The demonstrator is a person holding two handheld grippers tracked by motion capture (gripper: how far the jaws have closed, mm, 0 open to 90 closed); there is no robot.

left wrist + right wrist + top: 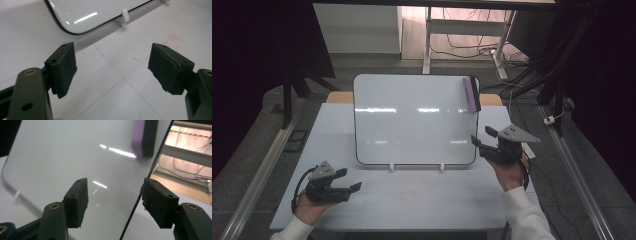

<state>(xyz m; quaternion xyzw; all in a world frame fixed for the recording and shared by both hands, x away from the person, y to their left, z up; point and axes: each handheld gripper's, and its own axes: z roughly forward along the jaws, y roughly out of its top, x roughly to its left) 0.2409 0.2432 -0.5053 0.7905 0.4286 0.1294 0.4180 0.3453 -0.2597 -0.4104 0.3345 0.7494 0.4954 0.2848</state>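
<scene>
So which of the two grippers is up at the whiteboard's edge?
The right gripper: its open jaws straddle the whiteboard's right edge, below the purple eraser. The left gripper sits open, low over the table, short of the board.

High view is dim and soft, dark at 9 and 3 o'clock, brighter floor lit at 12. Overhead light streaks are mirrored on the whiteboard (414,120). The table (412,200) is evenly lit, shadows faint. In the right gripper view, glare is seen toward 1 o'clock and the eraser (144,137) is blurred.
</scene>
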